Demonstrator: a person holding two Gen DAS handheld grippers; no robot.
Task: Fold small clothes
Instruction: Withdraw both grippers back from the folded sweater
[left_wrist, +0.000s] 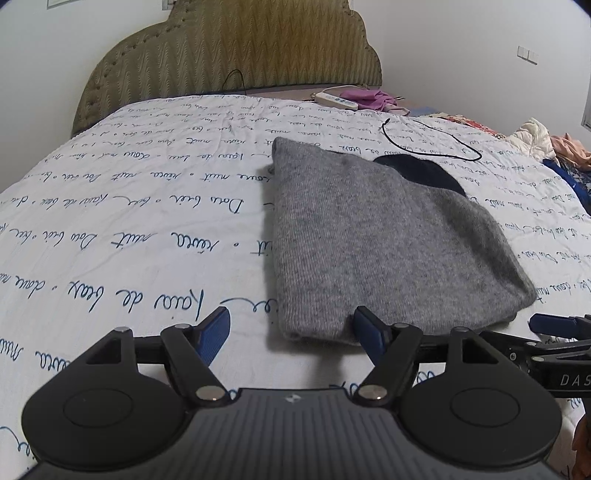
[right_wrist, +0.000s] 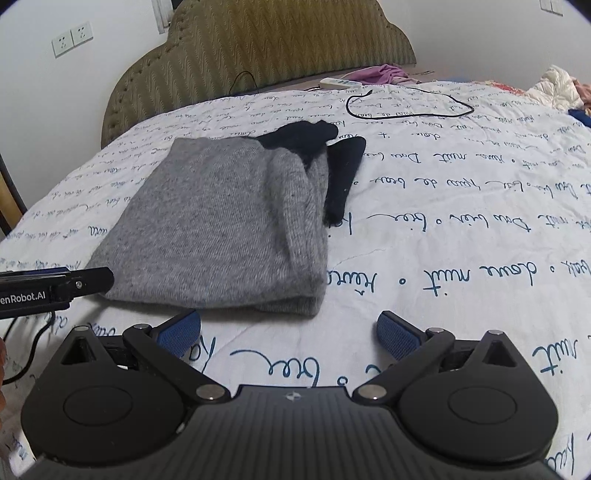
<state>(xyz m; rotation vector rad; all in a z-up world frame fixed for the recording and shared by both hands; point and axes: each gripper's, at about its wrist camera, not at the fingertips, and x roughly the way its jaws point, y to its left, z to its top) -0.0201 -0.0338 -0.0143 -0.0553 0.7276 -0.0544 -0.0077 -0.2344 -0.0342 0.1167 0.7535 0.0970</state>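
Already folded into a compact block, the grey knit garment (left_wrist: 373, 240) lies flat on the bed (left_wrist: 129, 221), a dark garment (right_wrist: 343, 173) tucked against its far right side. Its long axis runs away from both tools. The left gripper (left_wrist: 291, 328) sits at its near edge, jaws wide and empty; the right gripper (right_wrist: 288, 332) likewise, just right of the near corner. Open quilt surrounds everything.
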